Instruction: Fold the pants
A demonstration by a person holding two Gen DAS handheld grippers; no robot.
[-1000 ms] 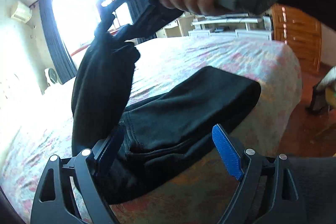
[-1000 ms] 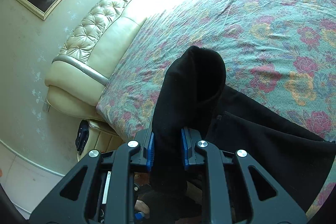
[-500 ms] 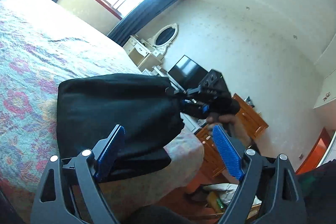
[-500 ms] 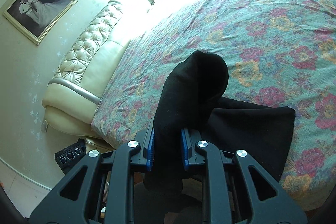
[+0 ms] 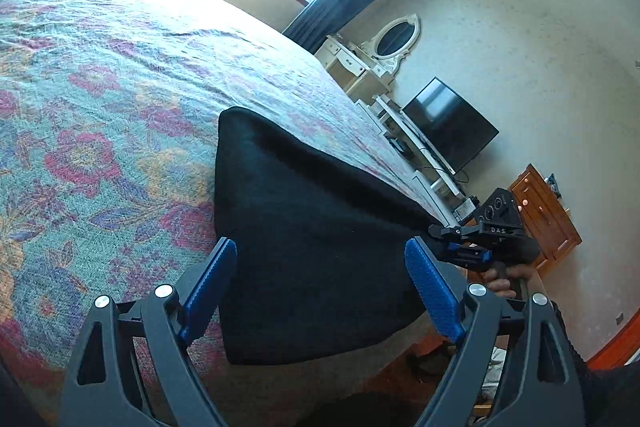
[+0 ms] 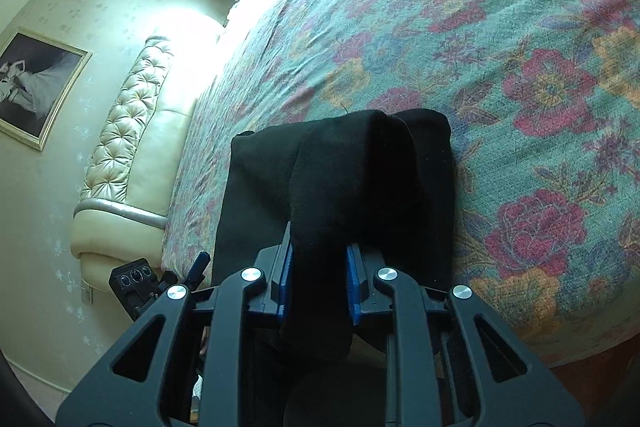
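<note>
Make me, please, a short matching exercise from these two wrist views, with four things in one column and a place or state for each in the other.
Things:
1. pants
2. left gripper
3. right gripper
4. television

Places or states:
A. jaws wide apart, holding nothing
B. dark screen, against the far wall
C. folded, lying at the edge of the bed
D. black cloth between its blue pads, jaws opening

Pairs: 1-C, 2-A, 3-D, 4-B
</note>
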